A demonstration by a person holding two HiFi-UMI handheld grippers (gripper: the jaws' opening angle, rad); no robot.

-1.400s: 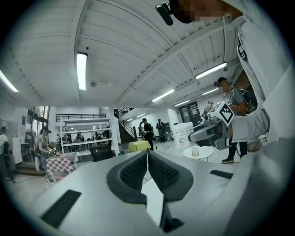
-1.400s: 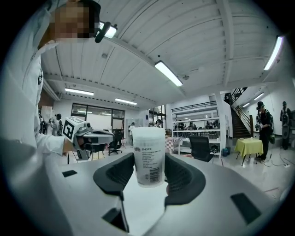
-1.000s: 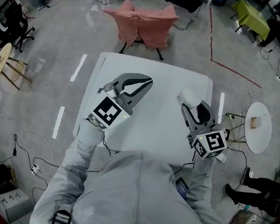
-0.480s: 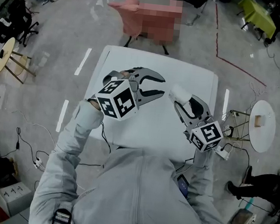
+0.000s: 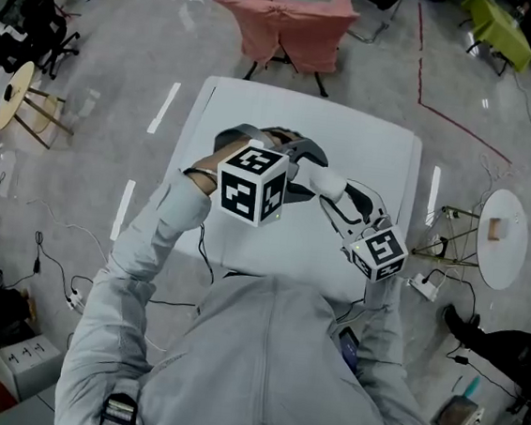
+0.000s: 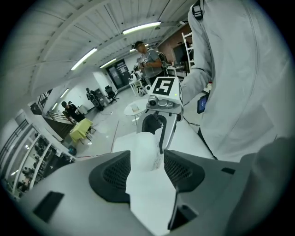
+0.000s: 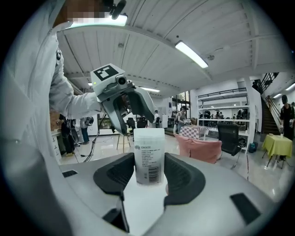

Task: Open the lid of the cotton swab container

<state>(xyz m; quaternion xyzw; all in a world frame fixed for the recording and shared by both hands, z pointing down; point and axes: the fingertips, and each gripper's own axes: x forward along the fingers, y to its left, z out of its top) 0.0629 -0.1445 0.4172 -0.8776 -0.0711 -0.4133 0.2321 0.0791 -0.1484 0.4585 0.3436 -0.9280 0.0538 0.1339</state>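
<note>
"Where was the cotton swab container [image 7: 149,154] at that point?"

"In my right gripper [image 7: 149,171]. Its two pads were clamped against the container's sides low down, with the printed label and barcode facing that gripper's camera. It stood upright in the grip, over the white table [image 5: 257,112], just in front of my chest."

"And your other tool?"

"My left gripper [image 6: 146,157] was coming at it from the opposite side, angled downward. Its jaws had just been opening and stood wide apart. The container's upper end sat between them. I saw a gap on one side, so they were not squeezing it."

"Was the lid off?"

"No, the white top was on, as far as I could see."

"How close were the two tools?"

"Nearly nose to nose, the marker cube [image 5: 252,185] of the left one just beside the right one's jaws."
</note>
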